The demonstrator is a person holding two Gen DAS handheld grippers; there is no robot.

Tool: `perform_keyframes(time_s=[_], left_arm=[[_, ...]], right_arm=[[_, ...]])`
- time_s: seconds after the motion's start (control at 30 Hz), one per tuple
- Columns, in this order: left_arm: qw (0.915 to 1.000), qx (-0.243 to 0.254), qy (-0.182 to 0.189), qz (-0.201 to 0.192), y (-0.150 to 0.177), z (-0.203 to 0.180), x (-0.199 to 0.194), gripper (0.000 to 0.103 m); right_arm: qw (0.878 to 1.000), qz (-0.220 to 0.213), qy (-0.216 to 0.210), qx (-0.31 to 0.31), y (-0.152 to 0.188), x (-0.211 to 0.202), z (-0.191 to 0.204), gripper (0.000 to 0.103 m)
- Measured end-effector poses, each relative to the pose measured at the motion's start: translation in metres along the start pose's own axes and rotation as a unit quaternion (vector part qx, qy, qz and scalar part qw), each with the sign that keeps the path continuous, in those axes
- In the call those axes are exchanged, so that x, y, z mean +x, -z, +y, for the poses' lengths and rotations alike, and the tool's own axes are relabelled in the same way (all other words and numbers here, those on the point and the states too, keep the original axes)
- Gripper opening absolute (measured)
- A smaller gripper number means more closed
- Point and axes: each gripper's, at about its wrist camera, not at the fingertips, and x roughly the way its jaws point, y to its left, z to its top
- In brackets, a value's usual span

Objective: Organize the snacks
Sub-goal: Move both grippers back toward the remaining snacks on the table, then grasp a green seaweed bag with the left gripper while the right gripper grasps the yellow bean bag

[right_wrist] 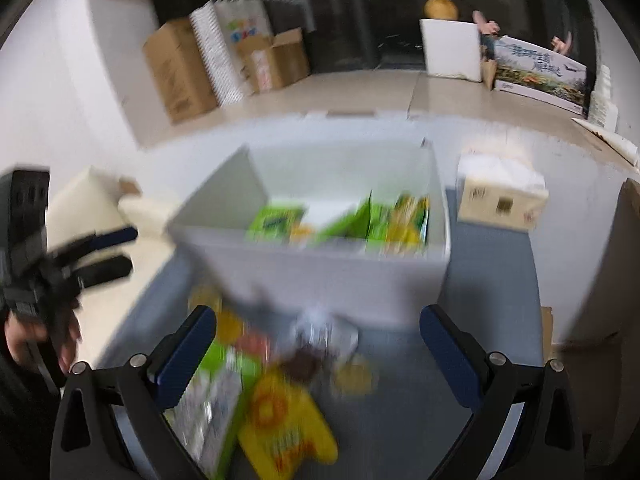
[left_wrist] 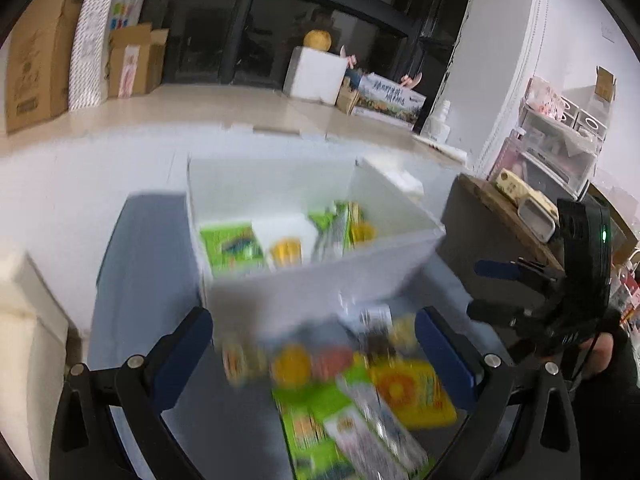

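Left gripper and right gripper both gape wide, holding nothing. Loose snack packets lie scattered just below their fingers; the white bin stands just beyond. Best settle on one packet, square up, then close.

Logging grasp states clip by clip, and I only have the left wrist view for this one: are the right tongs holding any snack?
Observer: No. The right tongs are open and empty, pointing at the loose snack pile.
Operator: Is there anything on the right of the white bin?
Observer: A white pack with barcode labels stands there, apart from the white bin.
Operator: Which packet is best placed for those tongs?
Observer: Probably the yellow packet. It lies between the two fingers, nearer the left one, though blur hides its print.
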Motion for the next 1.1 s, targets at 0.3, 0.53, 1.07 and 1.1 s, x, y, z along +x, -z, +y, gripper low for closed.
perform_keyframes(time_s=[0.3, 0.53, 1.07, 1.1], left_arm=[[0.9988, -0.037, 0.006, 0.033, 0.059, -0.007, -0.024, 0.103], [0.9984, -0.043, 0.002, 0.038, 0.068, -0.007, -0.029, 0.103], [0.9962, -0.038, 0.005, 0.078, 0.084, -0.017, -0.004, 0.103], [0.9962, -0.034, 0.006, 0.080, 0.084, -0.019, -0.002, 0.103]], right_arm=[[0.995, 0.061, -0.002, -0.082, 0.073, 0.018, 0.030, 0.103], [0.979, 0.100, -0.008, -0.180, 0.076, 0.061, 0.034, 0.103], [0.976, 0.090, -0.091, -0.176, 0.080, 0.056, 0.026, 0.062], [0.976, 0.088, -0.090, -0.177, 0.083, 0.053, 0.025, 0.062]])
